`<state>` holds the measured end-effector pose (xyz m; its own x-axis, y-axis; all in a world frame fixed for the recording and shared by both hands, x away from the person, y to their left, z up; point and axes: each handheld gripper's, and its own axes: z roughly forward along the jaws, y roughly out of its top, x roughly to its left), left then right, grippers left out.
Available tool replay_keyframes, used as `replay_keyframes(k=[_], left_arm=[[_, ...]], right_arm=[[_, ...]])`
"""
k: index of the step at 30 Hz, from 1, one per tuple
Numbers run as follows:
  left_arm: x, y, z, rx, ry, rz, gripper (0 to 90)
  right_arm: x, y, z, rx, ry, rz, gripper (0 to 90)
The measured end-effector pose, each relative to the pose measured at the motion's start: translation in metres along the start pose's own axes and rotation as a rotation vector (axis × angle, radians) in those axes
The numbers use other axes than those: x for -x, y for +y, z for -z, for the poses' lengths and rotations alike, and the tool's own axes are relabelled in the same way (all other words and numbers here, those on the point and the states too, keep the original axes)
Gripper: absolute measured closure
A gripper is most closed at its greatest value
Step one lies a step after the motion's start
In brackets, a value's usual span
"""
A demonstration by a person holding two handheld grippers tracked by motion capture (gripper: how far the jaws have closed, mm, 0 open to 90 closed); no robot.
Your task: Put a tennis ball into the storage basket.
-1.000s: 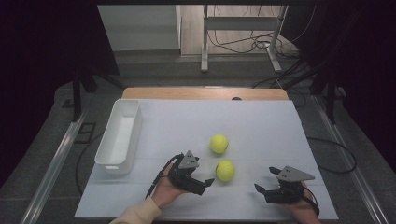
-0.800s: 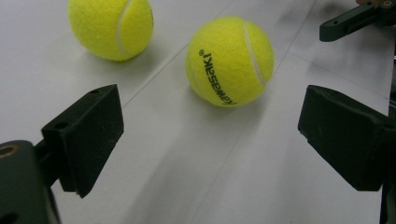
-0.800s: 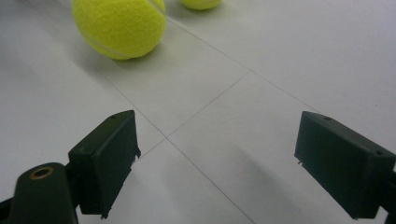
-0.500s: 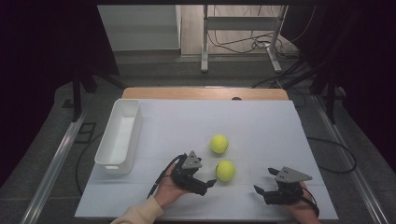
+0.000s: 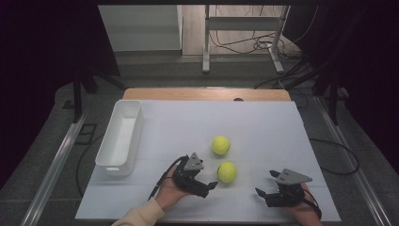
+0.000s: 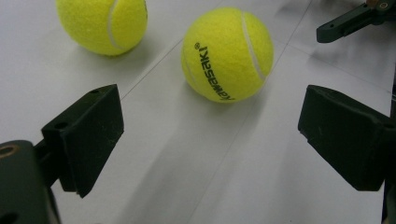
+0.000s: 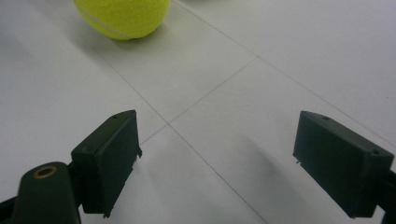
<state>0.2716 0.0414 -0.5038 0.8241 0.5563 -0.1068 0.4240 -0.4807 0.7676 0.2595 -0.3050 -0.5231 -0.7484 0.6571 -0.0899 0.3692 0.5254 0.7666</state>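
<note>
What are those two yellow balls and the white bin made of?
The nearer ball and the farther ball look like fuzzy felt over rubber: matte nap, pale curved seams. The white bin seems smooth moulded plastic, though that's less certain.

A white rectangular bin point(image 5: 120, 136) sits on the white table top point(image 5: 263, 127) at about 9 o'clock, its long sides running toward 12. Thin seam lines cross the table surface point(image 7: 205, 100). A strip of bare wood point(image 5: 207, 94) edges the table at 12 o'clock. Beyond it, still toward 12, a metal stand point(image 5: 240, 35) rises from the floor with loose cables point(image 5: 235, 44) tangled around its 2 legs. A metal rail point(image 5: 54, 165) runs along the floor at 8 o'clock, another rail point(image 5: 360, 169) at 4 o'clock.
</note>
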Motion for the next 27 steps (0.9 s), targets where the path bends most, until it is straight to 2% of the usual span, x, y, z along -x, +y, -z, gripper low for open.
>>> replay_keyframes(k=[9,13,27], left_arm=[[0.0007,-0.0020,-0.0017,-0.012,0.001,-0.003,7.7],[0.0001,-0.0037,-0.0047,-0.038,0.004,0.000,7.8],[0.0004,-0.0061,-0.0070,-0.052,0.003,-0.005,7.9]], right_arm=[[-0.0005,-0.0001,-0.0003,-0.008,0.005,0.007,15.1],[-0.0011,-0.0002,-0.0011,-0.015,0.006,0.016,15.1],[-0.0026,-0.0005,-0.0024,-0.032,0.012,0.028,15.1]])
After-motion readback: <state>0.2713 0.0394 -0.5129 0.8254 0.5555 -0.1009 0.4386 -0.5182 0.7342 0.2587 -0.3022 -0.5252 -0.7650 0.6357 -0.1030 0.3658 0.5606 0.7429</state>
